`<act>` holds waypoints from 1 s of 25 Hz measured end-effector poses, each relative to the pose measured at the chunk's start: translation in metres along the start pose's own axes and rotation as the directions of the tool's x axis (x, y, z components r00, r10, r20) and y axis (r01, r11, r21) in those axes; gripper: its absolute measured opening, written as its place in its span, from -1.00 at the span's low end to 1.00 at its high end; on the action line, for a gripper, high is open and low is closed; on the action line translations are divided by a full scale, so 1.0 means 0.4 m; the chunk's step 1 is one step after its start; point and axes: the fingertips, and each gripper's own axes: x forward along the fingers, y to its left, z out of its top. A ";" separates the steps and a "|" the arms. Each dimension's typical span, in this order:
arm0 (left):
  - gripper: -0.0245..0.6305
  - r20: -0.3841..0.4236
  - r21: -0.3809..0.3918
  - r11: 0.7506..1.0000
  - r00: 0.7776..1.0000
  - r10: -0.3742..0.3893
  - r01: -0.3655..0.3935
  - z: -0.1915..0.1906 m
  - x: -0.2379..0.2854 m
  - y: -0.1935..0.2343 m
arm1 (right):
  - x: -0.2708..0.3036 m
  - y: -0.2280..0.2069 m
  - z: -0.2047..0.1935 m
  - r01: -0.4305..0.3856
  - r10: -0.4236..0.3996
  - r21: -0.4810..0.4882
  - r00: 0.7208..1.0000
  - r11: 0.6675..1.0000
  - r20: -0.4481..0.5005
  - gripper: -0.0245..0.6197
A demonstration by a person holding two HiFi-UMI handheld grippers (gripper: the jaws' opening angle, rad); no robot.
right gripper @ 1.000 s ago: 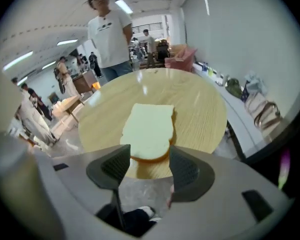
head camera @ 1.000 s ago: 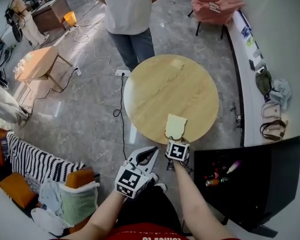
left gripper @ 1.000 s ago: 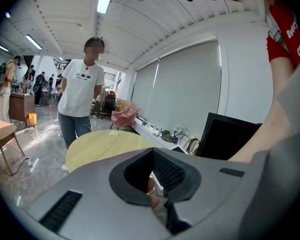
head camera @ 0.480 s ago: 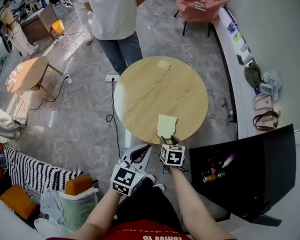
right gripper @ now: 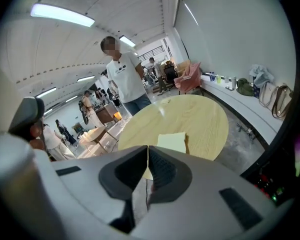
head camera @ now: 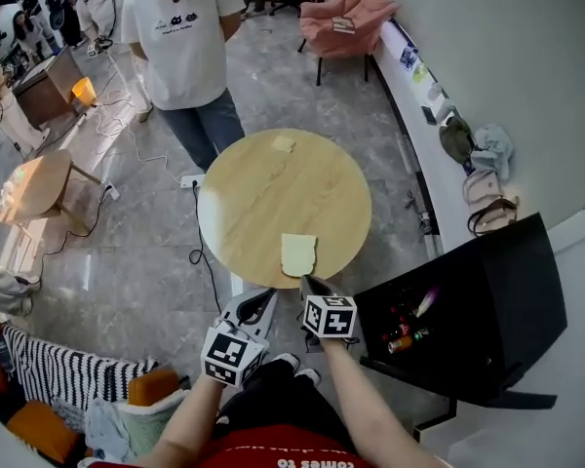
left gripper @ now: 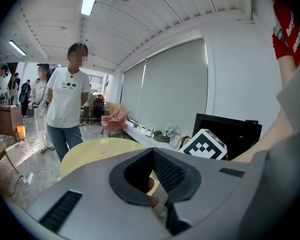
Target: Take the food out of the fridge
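Right gripper (right gripper: 148,151) jaws just closed, nothing between them, tips at round table's (head camera: 244,213) near edge. Left gripper (left gripper: 152,154) also closed and empty, just off that edge. Bread slice (head camera: 298,254) lies flat on table, near that same edge. Open black fridge (head camera: 487,291) stands right of table.

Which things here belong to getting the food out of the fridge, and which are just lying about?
Job: black fridge, food items inside it, bread slice, round wooden table under it.
Lying about: pink chair, bags on the ledge, power strip, striped cloth.
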 end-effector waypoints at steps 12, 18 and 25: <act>-0.93 -0.024 0.071 0.981 0.984 -0.179 0.180 0.014 0.066 -0.152 | -0.223 0.007 0.064 -0.058 0.020 0.160 0.974 0.985 0.227 -0.89; -0.92 -0.018 0.097 0.952 0.956 -0.291 0.292 0.025 0.107 -0.273 | -0.340 -0.048 0.055 -0.033 -0.030 0.197 0.951 0.980 0.307 -0.89; -0.92 0.002 0.074 0.889 0.892 -0.453 0.451 0.060 0.120 -0.427 | -0.564 -0.090 0.079 0.016 -0.125 0.237 0.883 0.971 0.453 -0.89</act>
